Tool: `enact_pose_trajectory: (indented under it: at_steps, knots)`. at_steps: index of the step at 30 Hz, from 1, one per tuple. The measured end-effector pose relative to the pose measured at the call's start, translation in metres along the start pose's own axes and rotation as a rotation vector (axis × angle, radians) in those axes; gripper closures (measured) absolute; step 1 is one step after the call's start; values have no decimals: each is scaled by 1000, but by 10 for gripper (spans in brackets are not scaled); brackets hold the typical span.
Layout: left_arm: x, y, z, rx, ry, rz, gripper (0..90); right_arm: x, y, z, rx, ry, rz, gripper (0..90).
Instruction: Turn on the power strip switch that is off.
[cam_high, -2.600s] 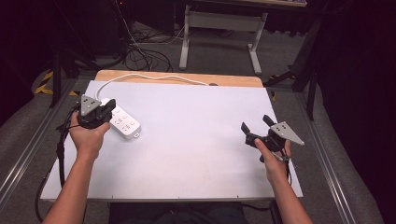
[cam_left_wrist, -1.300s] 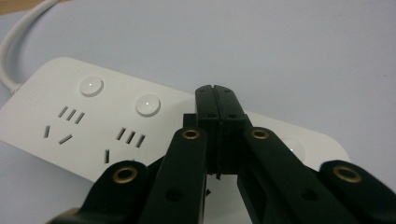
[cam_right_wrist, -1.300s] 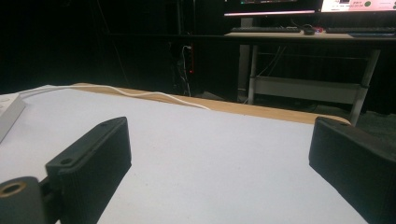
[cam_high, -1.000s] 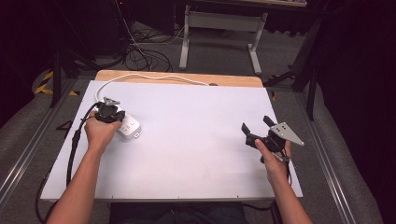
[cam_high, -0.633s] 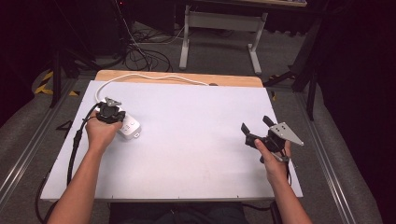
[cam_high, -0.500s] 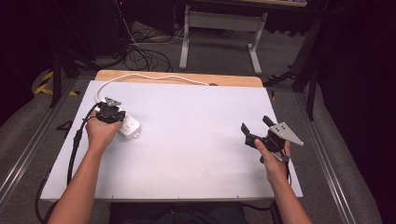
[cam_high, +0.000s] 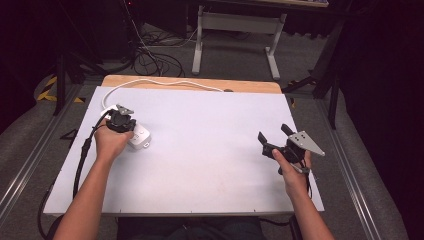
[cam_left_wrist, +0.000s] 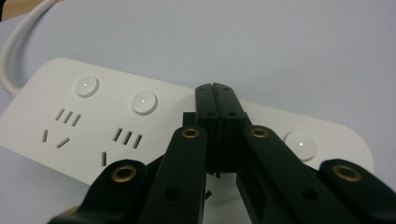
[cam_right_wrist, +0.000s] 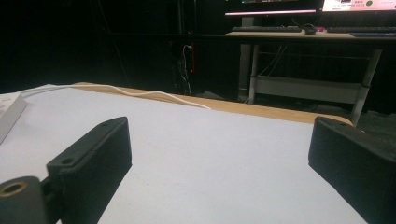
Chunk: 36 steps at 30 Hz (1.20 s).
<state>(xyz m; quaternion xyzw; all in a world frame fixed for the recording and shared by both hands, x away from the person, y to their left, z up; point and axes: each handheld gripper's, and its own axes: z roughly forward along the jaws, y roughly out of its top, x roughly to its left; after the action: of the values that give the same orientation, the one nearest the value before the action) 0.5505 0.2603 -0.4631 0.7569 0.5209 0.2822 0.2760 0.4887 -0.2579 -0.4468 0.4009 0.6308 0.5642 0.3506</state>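
Power strip (cam_left_wrist: 93, 121), white, lies at the table's (cam_high: 210, 150) left side. Your left gripper (cam_left_wrist: 215, 100) hangs over its buttons, jaws pressed together, tips down. Your right gripper (cam_high: 272, 137) sits at the right, well apart, jaws wide.

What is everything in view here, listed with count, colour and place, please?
Power strip: one, white, near the table's left edge, under the left gripper.
Cord: one, white, running from the strip along the table's far edge.
Table: one, white top with a wooden far edge.
Desk frame: one, grey, on the floor beyond the table.
Left gripper: one, black, shut, tips over the strip's top face.
Right gripper: one, black, open, at the table's right, holding nothing.
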Motion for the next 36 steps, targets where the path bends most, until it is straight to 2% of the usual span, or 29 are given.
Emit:
enact_pose_trajectory:
  at_steps: [6,21,29,32,36]
  knots:
    - [4,-2,0,-7,-35,-38,900,0,0,-1,-1,0,0,63]
    - [4,-1,0,-8,-31,-36,900,0,0,-1,0,-3,1,64]
    - [5,-2,0,-19,-39,-48,900,0,0,-1,3,-4,-3,64]
    - [8,-4,0,-31,-58,-77,900,1,0,0,5,-5,-3,64]
    - [8,-4,0,-32,-58,-71,900,1,0,0,5,-4,-5,64]
